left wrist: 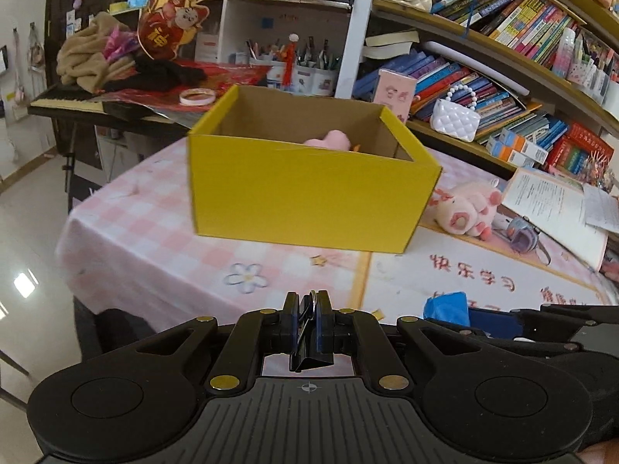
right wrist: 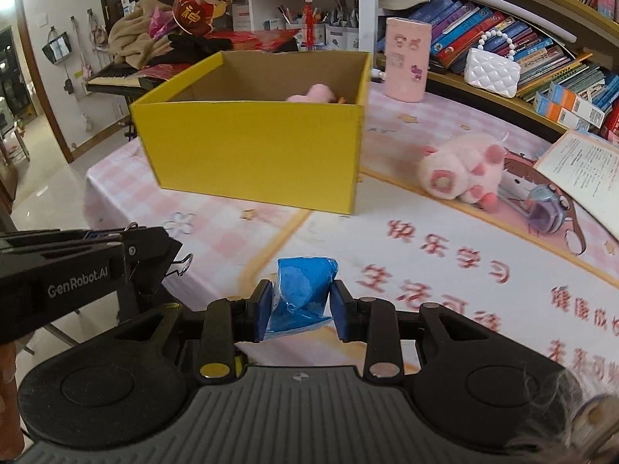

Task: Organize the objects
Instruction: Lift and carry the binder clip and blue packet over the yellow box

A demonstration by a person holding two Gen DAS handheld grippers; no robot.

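A yellow box (right wrist: 255,147) stands open on the desk (right wrist: 425,255), with something pink (right wrist: 313,93) low inside against its far right corner. The left claw (left wrist: 307,323) is clamped on a black binder clip (left wrist: 309,361), held above the desk's near edge in front of the box. The right claw (right wrist: 301,311) grips a blue packet (right wrist: 303,294), just beside the left one. A pig plush (right wrist: 462,168) lies on the desk right of the box, and a pink case (right wrist: 406,63) stands behind it.
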